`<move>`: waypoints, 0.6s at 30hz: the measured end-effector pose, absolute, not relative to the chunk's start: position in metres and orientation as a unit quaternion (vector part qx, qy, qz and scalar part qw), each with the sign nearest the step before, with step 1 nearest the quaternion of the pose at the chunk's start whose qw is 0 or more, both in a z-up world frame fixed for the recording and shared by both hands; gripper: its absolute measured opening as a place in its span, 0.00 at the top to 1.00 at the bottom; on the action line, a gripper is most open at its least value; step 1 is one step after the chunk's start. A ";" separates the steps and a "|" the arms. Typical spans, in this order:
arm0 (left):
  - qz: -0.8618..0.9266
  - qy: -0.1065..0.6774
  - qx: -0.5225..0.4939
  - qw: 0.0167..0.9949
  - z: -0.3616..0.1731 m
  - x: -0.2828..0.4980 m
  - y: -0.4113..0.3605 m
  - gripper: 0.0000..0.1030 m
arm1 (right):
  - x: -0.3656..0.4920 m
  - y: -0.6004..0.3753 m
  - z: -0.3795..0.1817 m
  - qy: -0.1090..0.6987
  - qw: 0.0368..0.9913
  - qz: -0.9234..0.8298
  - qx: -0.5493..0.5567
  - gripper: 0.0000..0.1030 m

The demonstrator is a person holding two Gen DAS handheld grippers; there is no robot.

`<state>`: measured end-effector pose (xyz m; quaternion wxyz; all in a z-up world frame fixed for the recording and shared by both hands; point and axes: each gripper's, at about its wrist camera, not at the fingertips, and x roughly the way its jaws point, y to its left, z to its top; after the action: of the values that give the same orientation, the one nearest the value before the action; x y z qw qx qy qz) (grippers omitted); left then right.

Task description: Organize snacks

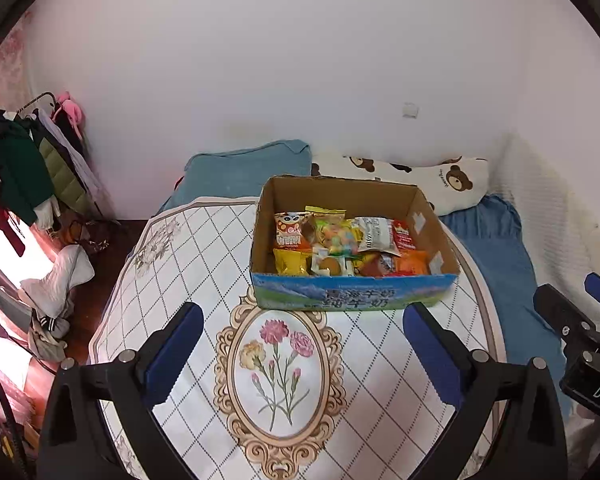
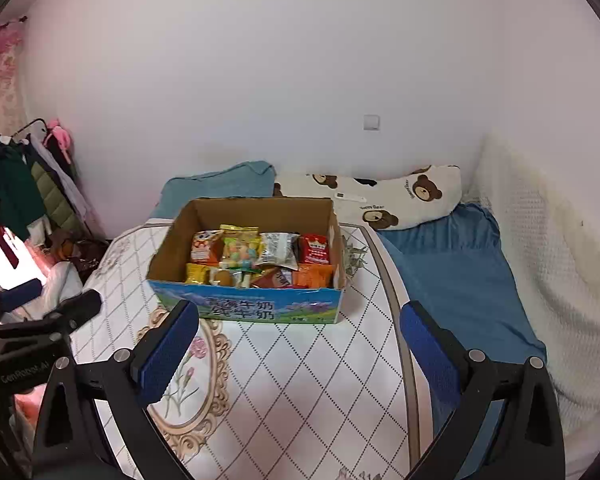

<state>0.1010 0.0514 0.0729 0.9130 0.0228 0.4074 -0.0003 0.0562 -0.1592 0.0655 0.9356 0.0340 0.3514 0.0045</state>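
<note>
An open cardboard box (image 1: 352, 296) with a blue printed front stands on the far part of a round table (image 1: 188, 248). It holds several snack packets (image 1: 340, 244), orange, yellow, white and red. The box also shows in the right wrist view (image 2: 252, 308) with the snack packets (image 2: 260, 256) inside. My left gripper (image 1: 303, 316) is open and empty, above the table just short of the box. My right gripper (image 2: 300, 314) is open and empty, near the box's front right. Each gripper shows at the edge of the other's view.
The table (image 2: 320, 380) has a white diamond pattern and a flower oval (image 1: 278, 376). Behind it lies a bed with a blue sheet (image 2: 452, 280), a blue pillow (image 1: 244, 172) and a bear-print pillow (image 2: 400, 196). A clothes rack (image 1: 28, 164) stands far left.
</note>
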 end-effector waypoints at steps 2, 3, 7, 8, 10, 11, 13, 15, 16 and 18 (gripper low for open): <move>0.004 0.410 0.023 0.912 0.067 0.111 0.052 0.01 | 0.067 -0.161 0.059 0.352 0.935 -0.001 0.035 0.01; 0.005 0.410 0.022 0.912 0.065 0.115 0.052 0.01 | 0.073 -0.161 0.057 0.352 0.936 -0.003 0.035 0.01; 0.015 0.412 0.024 0.911 0.056 0.135 0.051 0.01 | 0.094 -0.163 0.046 0.353 0.935 -0.011 0.033 0.01; 0.016 0.415 0.026 0.909 0.054 0.138 0.050 0.01 | 0.100 -0.163 0.043 0.356 0.934 -0.014 0.032 0.01; 0.014 0.419 0.026 0.907 0.049 0.147 0.050 0.01 | 0.109 -0.164 0.038 0.359 0.933 -0.014 0.036 0.01; 0.016 0.419 0.029 0.907 0.047 0.148 0.048 0.01 | 0.114 -0.165 0.035 0.361 0.932 -0.017 0.035 0.01; 0.018 0.425 0.032 0.904 0.042 0.154 0.047 0.01 | 0.121 -0.167 0.029 0.362 0.931 -0.019 0.036 0.00; 0.018 0.430 0.034 0.902 0.037 0.160 0.045 0.01 | 0.128 -0.166 0.024 0.367 0.929 -0.019 0.037 0.01; 0.017 0.433 0.034 0.901 0.035 0.162 0.044 0.01 | 0.132 -0.167 0.021 0.370 0.928 -0.018 0.038 0.01; 0.019 0.435 0.034 0.900 0.032 0.165 0.043 0.01 | 0.137 -0.166 0.017 0.372 0.927 -0.019 0.037 0.00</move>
<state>0.1652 0.0433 0.0320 0.8995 0.0342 0.4351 0.0192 0.1375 -0.1659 0.0167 0.9273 0.0366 0.3720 -0.0190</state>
